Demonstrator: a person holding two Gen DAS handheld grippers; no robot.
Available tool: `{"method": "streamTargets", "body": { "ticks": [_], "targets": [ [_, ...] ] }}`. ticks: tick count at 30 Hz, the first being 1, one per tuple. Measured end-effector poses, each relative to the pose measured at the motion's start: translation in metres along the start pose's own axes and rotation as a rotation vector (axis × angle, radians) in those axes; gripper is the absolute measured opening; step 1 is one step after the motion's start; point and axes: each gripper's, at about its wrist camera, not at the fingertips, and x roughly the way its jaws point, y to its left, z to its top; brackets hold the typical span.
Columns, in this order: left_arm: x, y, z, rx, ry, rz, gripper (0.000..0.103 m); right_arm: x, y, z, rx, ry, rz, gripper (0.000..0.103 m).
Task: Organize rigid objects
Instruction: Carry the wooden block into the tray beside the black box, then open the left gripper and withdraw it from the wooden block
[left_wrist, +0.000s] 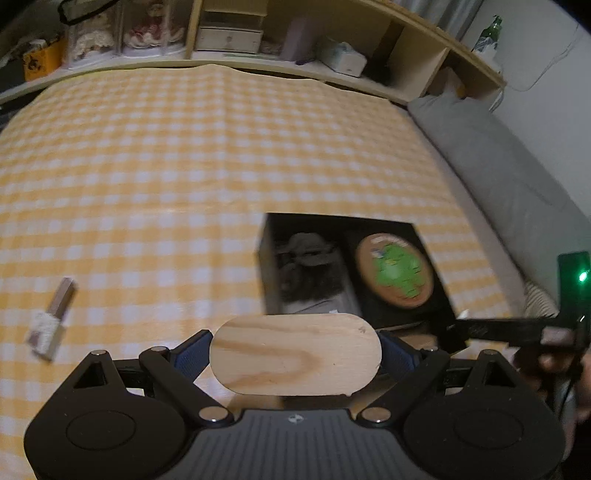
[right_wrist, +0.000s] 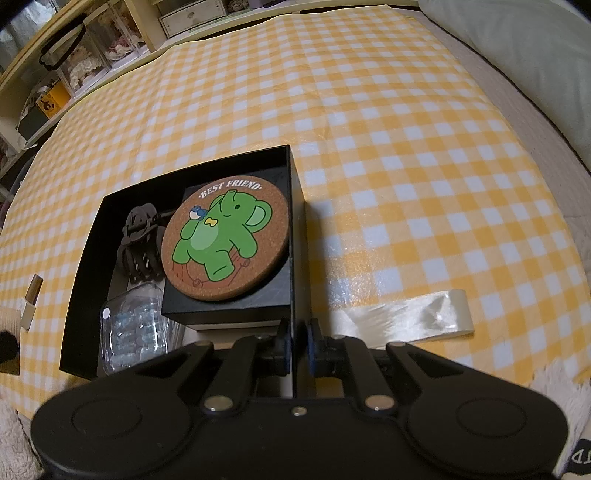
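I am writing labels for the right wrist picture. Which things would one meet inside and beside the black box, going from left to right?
Small bottle → hair claw clip → elephant coaster → right gripper, shut on the black box wall → clear tape strip.

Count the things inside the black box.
4 visible: the elephant coaster lying on a small black box, a hair claw left of it, and a clear blister pack at the near left. More may be hidden underneath.

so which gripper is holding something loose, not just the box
The left gripper, clamped on the wooden oval piece; the right gripper only pinches the black box's wall.
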Motion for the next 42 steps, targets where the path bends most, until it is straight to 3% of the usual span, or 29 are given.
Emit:
{"method": "streamTargets", "body": {
  "ticks": [6,11,17,22,26,29,42],
  "targets": [
    [0.022,-0.028,0.003,-0.002,-0.006,-0.022,0.093,0.000,0.000,0.000,-0.001,0.000,0.000,0.009],
    [0.040,-0.042,0.008,0.043,-0.029,0.005,0.093,0.000,0.000,0.000,-0.001,0.000,-0.001,0.009],
    [0.056,-0.037,0.017,-0.019,-0.053,0.023,0.093,0.000,0.000,0.000,0.000,0.000,0.000,0.009],
    [0.065,-0.042,0.018,-0.009,-0.046,0.052,0.093,0.000,0.000,0.000,0.000,0.000,0.000,0.009],
    [0.066,-0.041,0.016,-0.005,-0.045,0.049,0.095,0.000,0.001,0.000,-0.002,0.001,-0.002,0.009],
    [0.064,-0.039,0.017,-0.022,-0.046,0.040,0.103,0.001,0.002,0.000,-0.003,0.002,-0.004,0.009],
    [0.058,-0.047,0.011,0.021,0.003,0.026,0.103,0.001,0.002,0.000,-0.001,0.002,-0.002,0.009]
  ]
}}
